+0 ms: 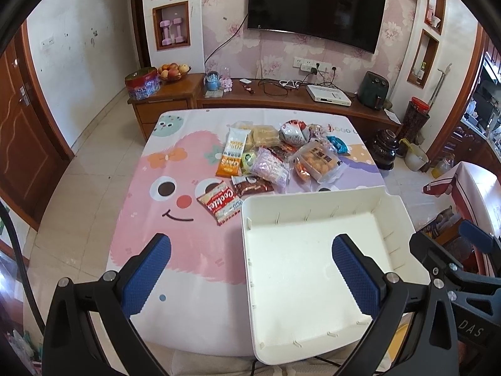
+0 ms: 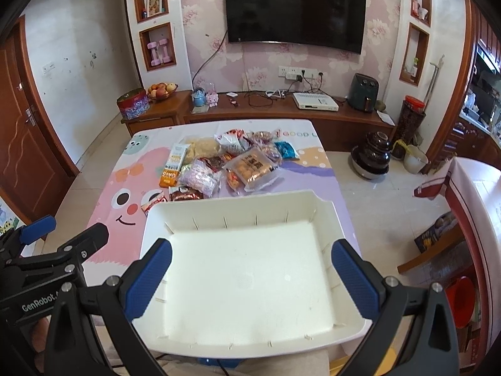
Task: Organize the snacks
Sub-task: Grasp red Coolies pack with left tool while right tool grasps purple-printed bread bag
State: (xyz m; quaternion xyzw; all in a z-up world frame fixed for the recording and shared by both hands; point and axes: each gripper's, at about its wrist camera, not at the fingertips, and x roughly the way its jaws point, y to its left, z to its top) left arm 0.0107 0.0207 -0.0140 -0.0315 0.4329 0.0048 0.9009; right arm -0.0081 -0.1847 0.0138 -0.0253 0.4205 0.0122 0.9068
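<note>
A white plastic bin (image 1: 404, 219) (image 2: 241, 202) sits empty at the near right of the table. Beyond it lies a pile of snack packets: a red Cookies pack (image 1: 220, 202), an orange oat bar pack (image 1: 233, 156) (image 2: 173, 164), a brown packet (image 1: 252, 185) (image 2: 185, 194), a lilac bag (image 1: 272, 166) (image 2: 200, 177) and a clear pack of orange pastries (image 1: 319, 161) (image 2: 253, 167). My left gripper (image 1: 252, 250) is open above the near table, straddling the bin's left wall. My right gripper (image 2: 250, 255) is open over the bin, nothing between its fingers.
The table wears a pink cartoon cloth (image 1: 175, 188) (image 2: 125, 206). A wooden TV cabinet (image 1: 281, 97) runs behind it, with a dark jar (image 2: 374, 153) on the floor at right. A white-covered piece of furniture (image 2: 476, 194) stands at far right.
</note>
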